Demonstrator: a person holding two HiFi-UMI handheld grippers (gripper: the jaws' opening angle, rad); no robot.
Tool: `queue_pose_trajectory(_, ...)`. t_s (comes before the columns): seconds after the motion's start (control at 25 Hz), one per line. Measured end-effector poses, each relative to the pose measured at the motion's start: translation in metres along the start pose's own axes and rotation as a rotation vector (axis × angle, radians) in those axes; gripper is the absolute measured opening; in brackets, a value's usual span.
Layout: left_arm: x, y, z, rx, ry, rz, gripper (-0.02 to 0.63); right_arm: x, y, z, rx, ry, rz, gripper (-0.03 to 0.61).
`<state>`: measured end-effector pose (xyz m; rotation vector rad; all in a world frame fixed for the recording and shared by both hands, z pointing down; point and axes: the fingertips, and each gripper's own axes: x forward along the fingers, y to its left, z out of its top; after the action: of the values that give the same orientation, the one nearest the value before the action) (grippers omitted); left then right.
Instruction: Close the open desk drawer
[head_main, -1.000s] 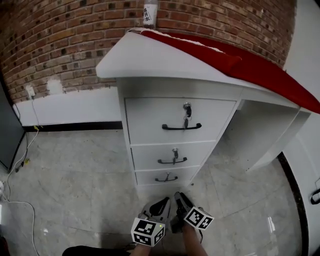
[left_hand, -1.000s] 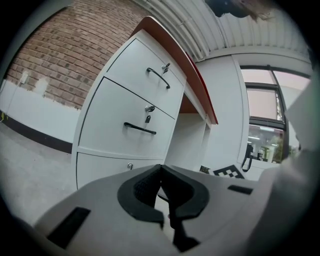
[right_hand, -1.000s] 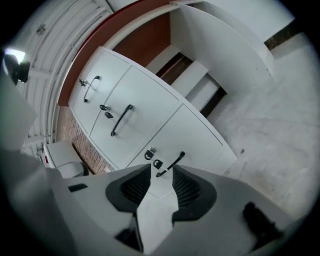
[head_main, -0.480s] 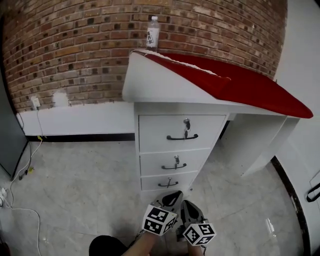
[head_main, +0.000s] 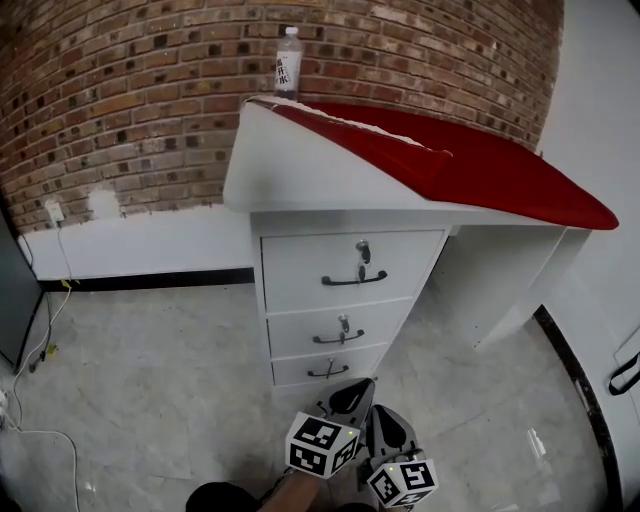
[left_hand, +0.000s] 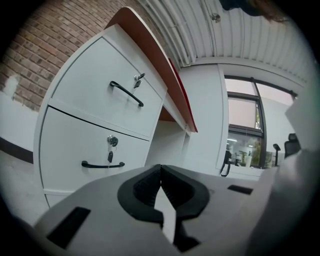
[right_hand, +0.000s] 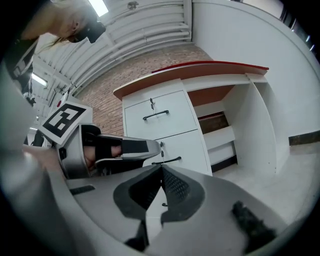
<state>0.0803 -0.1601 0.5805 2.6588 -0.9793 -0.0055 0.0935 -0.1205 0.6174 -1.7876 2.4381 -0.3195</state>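
Desk drawers (head_main: 380, 322): I see all three fronts flush in the white surface (head_main: 290, 160), which stands against the brick wall (head_main: 150, 90). My left claw (head_main: 353, 392) and right claw (head_main: 386, 418) hover side by side, low before the bottom drawer and clear of it. Both are pinched together, with nothing between them. A bottle (head_main: 288, 62) stands at the surface's back edge.
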Motion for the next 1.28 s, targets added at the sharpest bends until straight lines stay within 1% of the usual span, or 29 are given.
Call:
queue_pose_trajectory(0.16,-0.004,0.016,0.005,0.018,-0.020,0.091,0.009,0.001,-0.006,0.005,-0.014,-0.029,-0.052,0.012)
queue_pose_trajectory(0.24,-0.006,0.019,0.001,-0.003,-0.020,0.114,0.009,-0.001,-0.009,0.012,-0.017,-0.051,-0.078,0.012)
queue_pose_trajectory(0.36,-0.009,0.021,-0.007,-0.063,-0.022,0.155,0.009,-0.005,-0.011,0.019,-0.020,-0.064,-0.097,0.012)
queue_pose_trajectory(0.44,-0.011,0.017,-0.009,-0.078,-0.024,0.152,0.009,-0.008,-0.010,0.026,-0.020,-0.065,-0.096,0.012)
queue_pose_trajectory(0.52,-0.012,0.016,-0.004,-0.053,-0.026,0.144,0.009,-0.011,-0.009,0.034,-0.015,-0.063,-0.093,0.012)
queue_pose_trajectory(0.6,-0.012,0.019,0.009,-0.044,-0.059,0.132,0.009,-0.015,-0.006,0.041,-0.004,-0.056,-0.100,0.012)
queue_pose_trajectory(0.68,-0.018,0.021,0.025,-0.036,-0.104,0.116,0.009,-0.020,-0.002,0.046,0.013,-0.043,-0.127,0.012)
queue_pose_trajectory(0.76,-0.028,0.021,0.039,0.009,-0.123,0.109,0.009,-0.025,0.004,0.051,0.024,-0.034,-0.161,0.012)
queue_pose_trajectory(0.88,-0.040,0.019,0.050,0.101,-0.083,0.087,0.009,-0.025,0.014,0.056,-0.008,0.016,-0.184,0.012)
queue_pose_trajectory(0.92,-0.045,0.017,0.054,0.113,-0.065,0.071,0.009,-0.023,0.017,0.056,-0.016,0.045,-0.193,0.012)
queue_pose_trajectory(1.04,-0.065,0.003,0.066,0.118,-0.011,0.011,0.009,-0.022,0.034,0.079,0.027,0.070,-0.233,0.012)
queue_pose_trajectory(1.12,-0.081,-0.012,0.079,0.130,0.014,-0.014,0.009,-0.028,0.045,0.098,0.023,0.097,-0.232,0.012)
queue_pose_trajectory(1.2,-0.102,-0.025,0.097,0.113,0.048,-0.020,0.009,-0.033,0.058,0.119,0.022,0.133,-0.226,0.012)
queue_pose_trajectory(1.28,-0.122,-0.036,0.119,0.085,0.077,-0.003,0.009,-0.038,0.074,0.145,0.033,0.171,-0.213,0.012)
